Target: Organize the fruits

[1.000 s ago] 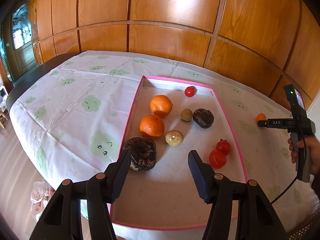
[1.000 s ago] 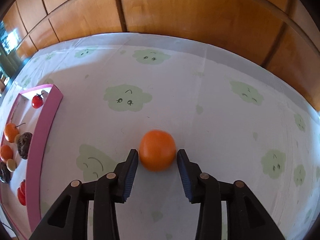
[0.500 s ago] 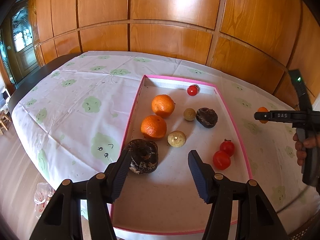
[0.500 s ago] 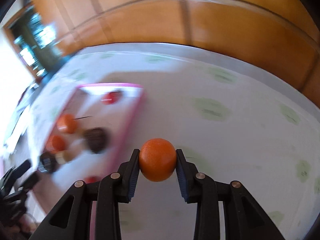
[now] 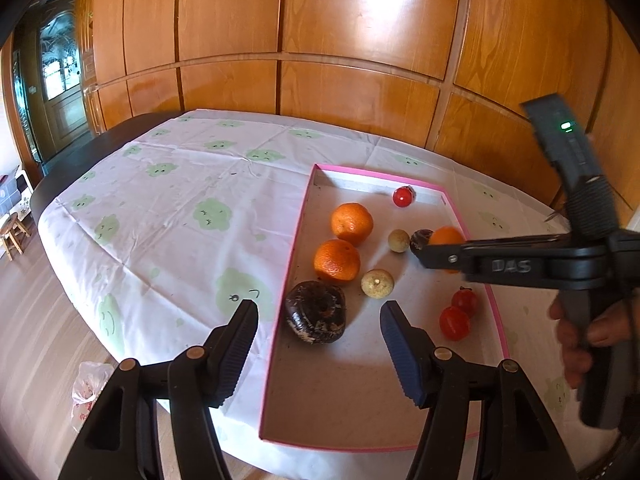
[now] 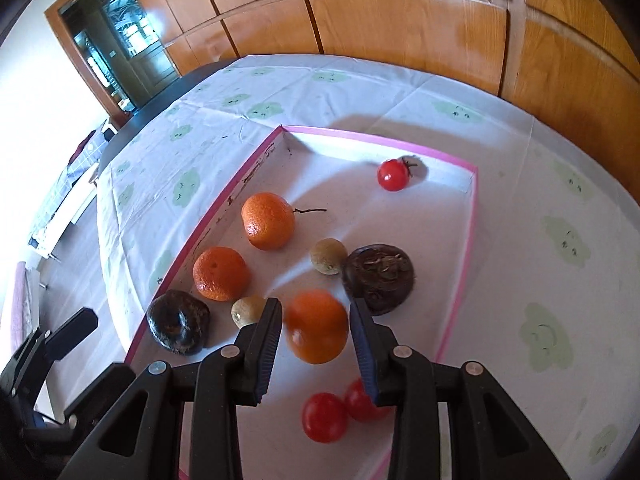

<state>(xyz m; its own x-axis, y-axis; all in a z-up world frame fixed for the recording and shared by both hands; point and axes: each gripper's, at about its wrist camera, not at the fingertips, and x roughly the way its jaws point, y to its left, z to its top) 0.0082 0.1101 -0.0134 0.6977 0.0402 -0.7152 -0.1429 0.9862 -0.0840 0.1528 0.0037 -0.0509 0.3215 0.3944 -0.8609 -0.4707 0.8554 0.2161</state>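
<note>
My right gripper [image 6: 316, 308] is shut on an orange [image 6: 316, 326] and holds it above the pink-rimmed tray [image 6: 472, 216]. In the left wrist view that orange [image 5: 448, 234] sits at the right gripper's [image 5: 428, 246] tip, over the tray's right side. In the tray [image 5: 294, 240] lie two oranges [image 5: 351, 223], two dark fruits [image 5: 316, 312], two pale round fruits [image 5: 377, 283] and three tomatoes [image 5: 454, 322]. My left gripper [image 5: 320, 307] hovers at the tray's near left corner. Its jaws are opening, and the near dark fruit lies untouched below the gap.
A white cloth with green clouds [image 5: 208, 212] covers the table, which ends at a wood-panelled wall [image 5: 360, 92]. A person's hand [image 5: 580, 332] grips the right tool's handle. Beyond the table's left edge, a plastic bag [image 5: 86, 388] and a stool [image 5: 12, 232] are on the floor.
The right gripper closed on the orange that lay on the cloth, lifted it and carried it left over the tray. The left gripper stayed put and its jaws spread slightly.
</note>
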